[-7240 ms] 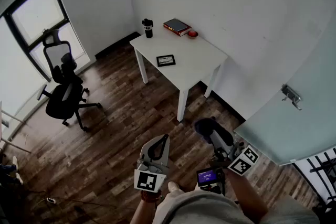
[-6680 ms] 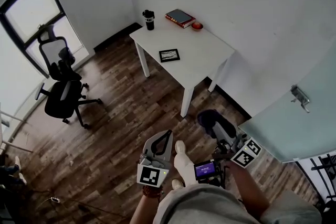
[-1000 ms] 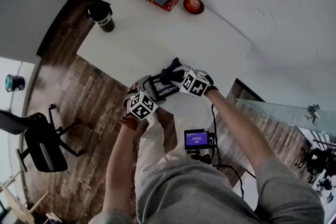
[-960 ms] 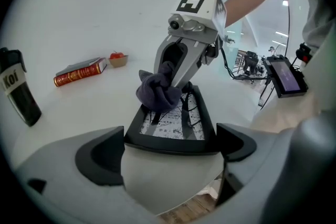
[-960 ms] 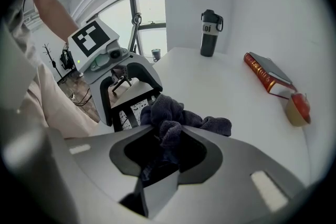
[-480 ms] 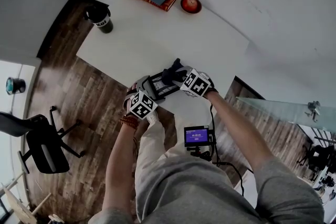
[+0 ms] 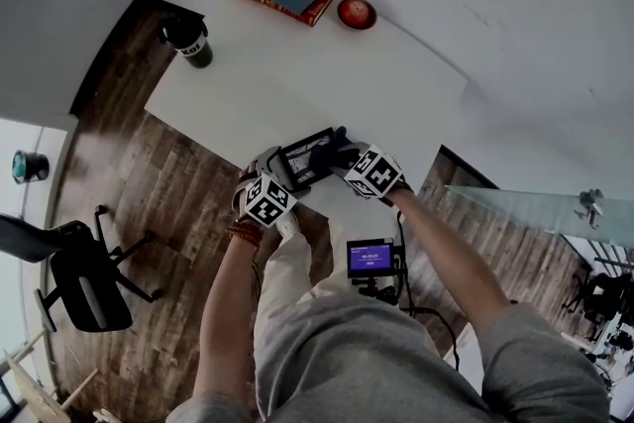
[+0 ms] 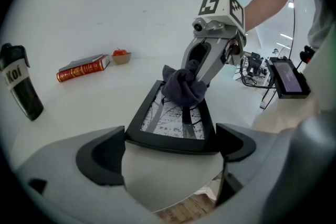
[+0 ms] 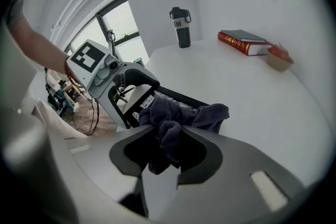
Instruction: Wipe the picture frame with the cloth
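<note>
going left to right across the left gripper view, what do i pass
black travel mug → red book → small bowl holding something red → picture frame → small screen

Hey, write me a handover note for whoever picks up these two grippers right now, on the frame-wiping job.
Left hand-held gripper: shut across the near end of the picture frame, holding it at the near edge of the table.
Right hand-held gripper: shut on the cloth, which is bunched up and pressed on the far part of the frame.
Done: frame gripped, cloth in contact. How much has been wiped cannot be told.
Left: probably sweep the cloth over the rest of the frame, then set both down.
</note>
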{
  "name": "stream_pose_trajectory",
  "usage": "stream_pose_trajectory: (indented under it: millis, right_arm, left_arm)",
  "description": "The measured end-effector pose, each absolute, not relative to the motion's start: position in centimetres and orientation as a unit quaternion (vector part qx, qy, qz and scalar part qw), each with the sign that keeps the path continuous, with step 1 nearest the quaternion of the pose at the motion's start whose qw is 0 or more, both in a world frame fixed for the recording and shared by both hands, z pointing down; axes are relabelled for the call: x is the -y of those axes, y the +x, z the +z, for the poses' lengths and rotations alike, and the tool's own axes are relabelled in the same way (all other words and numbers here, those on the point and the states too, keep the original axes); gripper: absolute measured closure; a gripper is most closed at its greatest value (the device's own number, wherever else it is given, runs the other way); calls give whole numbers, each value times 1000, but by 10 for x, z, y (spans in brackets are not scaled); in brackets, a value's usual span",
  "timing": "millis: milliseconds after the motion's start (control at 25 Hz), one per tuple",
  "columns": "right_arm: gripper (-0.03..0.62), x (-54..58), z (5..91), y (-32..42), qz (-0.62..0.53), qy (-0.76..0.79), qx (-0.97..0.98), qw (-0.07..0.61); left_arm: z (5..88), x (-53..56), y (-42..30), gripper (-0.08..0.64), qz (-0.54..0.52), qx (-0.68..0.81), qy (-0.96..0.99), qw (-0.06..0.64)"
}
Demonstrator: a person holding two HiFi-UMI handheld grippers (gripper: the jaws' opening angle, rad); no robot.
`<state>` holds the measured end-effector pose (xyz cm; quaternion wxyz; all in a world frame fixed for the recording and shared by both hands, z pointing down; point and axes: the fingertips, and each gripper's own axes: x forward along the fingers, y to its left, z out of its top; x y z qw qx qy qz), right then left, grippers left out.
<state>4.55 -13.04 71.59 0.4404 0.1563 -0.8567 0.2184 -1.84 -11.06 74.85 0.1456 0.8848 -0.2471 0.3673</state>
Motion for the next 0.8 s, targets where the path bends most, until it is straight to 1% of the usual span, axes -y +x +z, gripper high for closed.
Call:
stream_pose_trajectory:
  millis: [320, 640, 800]
  right_arm:
    - [468, 121, 711, 47, 334, 196, 839, 382]
    - [469, 95, 713, -14, 405, 165, 833, 338]
    - [470, 91, 713, -30, 418, 143, 828, 345]
  left_arm:
    - [749, 111, -17, 25, 368, 248, 884, 148]
    - [749, 111, -18, 25, 369, 247, 884, 148]
    - [749, 110, -18, 23, 369, 248, 883, 149]
